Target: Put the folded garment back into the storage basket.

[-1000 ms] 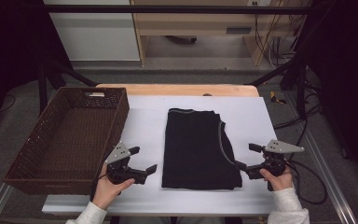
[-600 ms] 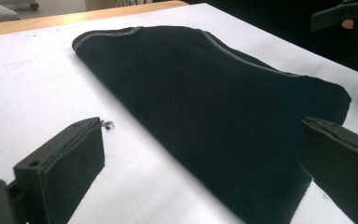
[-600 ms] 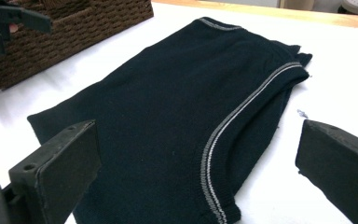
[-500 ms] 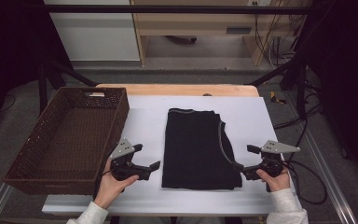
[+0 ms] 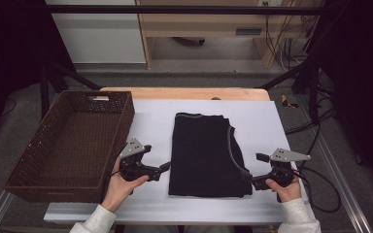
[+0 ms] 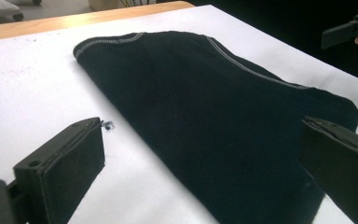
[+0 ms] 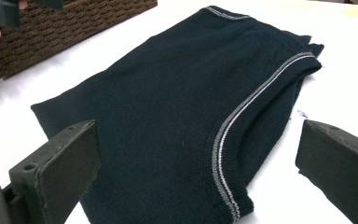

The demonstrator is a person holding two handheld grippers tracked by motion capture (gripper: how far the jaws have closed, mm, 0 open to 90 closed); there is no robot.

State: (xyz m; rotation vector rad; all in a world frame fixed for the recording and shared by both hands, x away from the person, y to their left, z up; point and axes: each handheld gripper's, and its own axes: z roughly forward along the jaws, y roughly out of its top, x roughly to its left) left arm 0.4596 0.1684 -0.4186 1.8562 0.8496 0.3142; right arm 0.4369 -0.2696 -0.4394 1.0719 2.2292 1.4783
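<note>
**Tools flanking the folded garment at its near corners**

Left tool is sitting just beside the left edge of the black folded garment, low on the bench near the garment's front left corner. Its jaws are standing wide apart and gripping nothing; in the left gripper view they are framing that long left edge, with bare white bench under the near jaw and dark cloth running under the far one. To its left, the brown wicker basket is lying empty, its long side running parallel to the garment and close behind the person's left hand.

Between the two hands the garment is lying flat in the middle of the bench, its long axis running away from the person, the grey-trimmed neckline at the far end and a grey-striped armhole curving down its right side.

Right tool is resting at the garment's front right corner, touching or nearly touching the hem; its jaws are likewise spread and empty, and in the right gripper view they are straddling the striped right edge.

Each tool is equally near its own side, so a paired grasp of the near corners looks likely. Open white bench is lying beyond the garment's far end and to its right; leftward room is tighter, bounded by the basket wall.
</note>
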